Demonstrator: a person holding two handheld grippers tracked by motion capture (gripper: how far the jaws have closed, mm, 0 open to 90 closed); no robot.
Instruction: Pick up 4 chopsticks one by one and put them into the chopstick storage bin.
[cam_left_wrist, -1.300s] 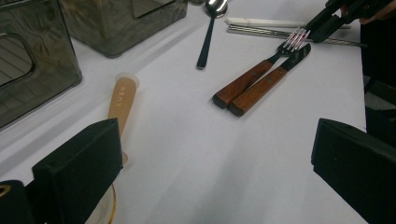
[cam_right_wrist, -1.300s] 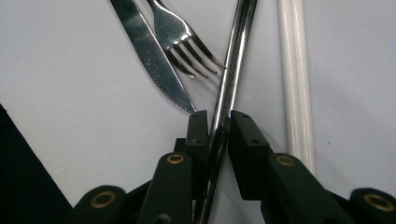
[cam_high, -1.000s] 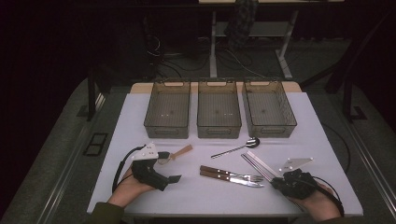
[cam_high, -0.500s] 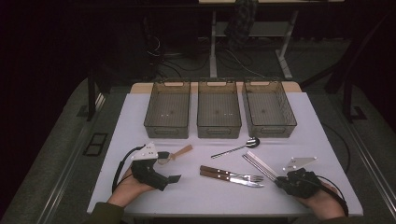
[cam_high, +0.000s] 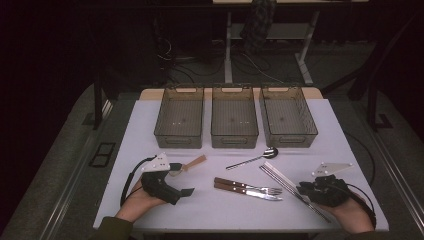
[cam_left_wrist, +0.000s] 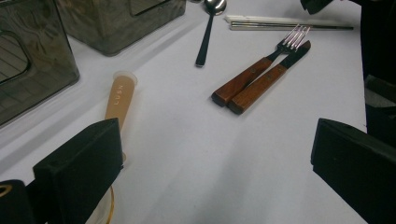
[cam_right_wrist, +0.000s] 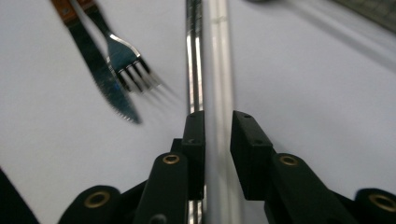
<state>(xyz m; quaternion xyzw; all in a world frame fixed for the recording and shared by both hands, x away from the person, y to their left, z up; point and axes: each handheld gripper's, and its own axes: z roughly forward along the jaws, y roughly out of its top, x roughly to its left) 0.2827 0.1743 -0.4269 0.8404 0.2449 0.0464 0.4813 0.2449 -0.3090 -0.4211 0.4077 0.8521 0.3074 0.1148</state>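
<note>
Right gripper (cam_high: 306, 190) edged onto chopsticks (cam_high: 285, 182); three bins (cam_high: 235, 122) empty.

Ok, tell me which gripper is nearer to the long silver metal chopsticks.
Right. The right gripper has its jaws either side of the long silver metal chopsticks; they have just been opening. The left gripper sits across the table, beyond the wooden-handled fork and knife.
</note>
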